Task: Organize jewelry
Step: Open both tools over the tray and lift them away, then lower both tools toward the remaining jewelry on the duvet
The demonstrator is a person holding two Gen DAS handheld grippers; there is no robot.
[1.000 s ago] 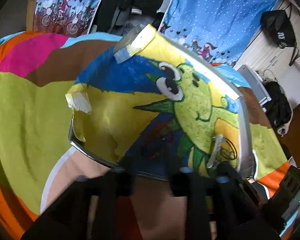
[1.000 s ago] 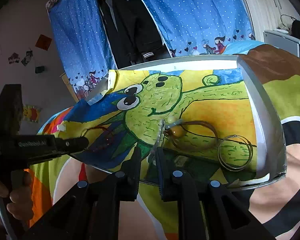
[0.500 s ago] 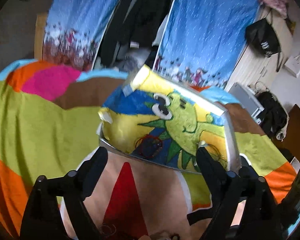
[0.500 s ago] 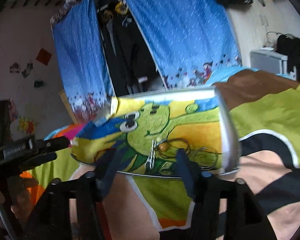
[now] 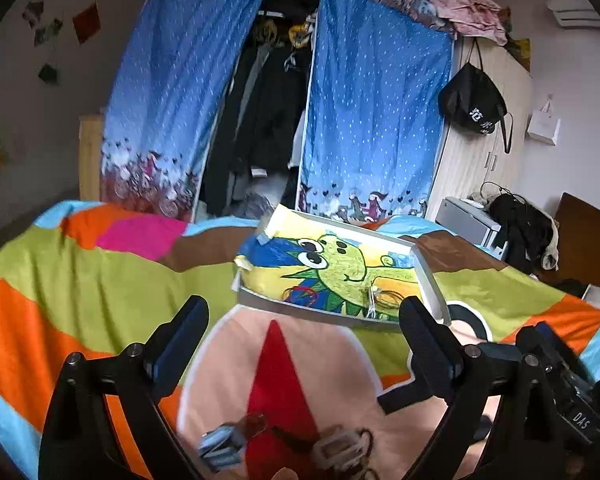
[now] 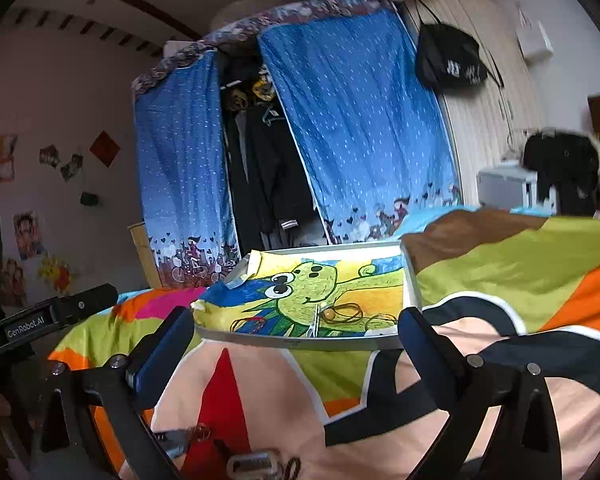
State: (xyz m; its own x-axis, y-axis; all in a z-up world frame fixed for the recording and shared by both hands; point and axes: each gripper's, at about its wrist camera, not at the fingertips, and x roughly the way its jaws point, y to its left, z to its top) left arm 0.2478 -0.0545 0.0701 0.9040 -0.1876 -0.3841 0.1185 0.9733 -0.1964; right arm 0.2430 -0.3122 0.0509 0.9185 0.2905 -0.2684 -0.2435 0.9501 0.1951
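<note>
The left hand-held gripper (image 5: 302,330) is spread wide, its two dark fingers (image 5: 182,330) far apart with nothing between them and touching nothing; it hangs above the colourful bedspread (image 5: 80,280). The right hand-held gripper (image 6: 294,340) is likewise wide open and empty, clear of the bed. Ahead of both, just beyond the fingertips, lies one shallow white tray (image 5: 430,276) lined with a cartoon drawing of a green creature on yellow and blue. In the tray, by the right wrist view, there are one red bangle (image 6: 249,323) toward the left finger's side, one silver hair clip (image 6: 315,319) about midway between the fingers, one brown cord loop with an amber bead (image 6: 342,313) touching or just beside the clip, and thin wire rings (image 6: 380,320) toward the right finger's side, too fine to count. Below the left gripper, close under the camera, more pieces rest on the bedspread: one blurred blue-and-white clip (image 5: 220,444), one pale buckle-like piece (image 5: 338,446) and a dark cord (image 5: 364,462) beside it. The left gripper's black body (image 6: 56,318) shows at the left edge of the right wrist view.
</note>
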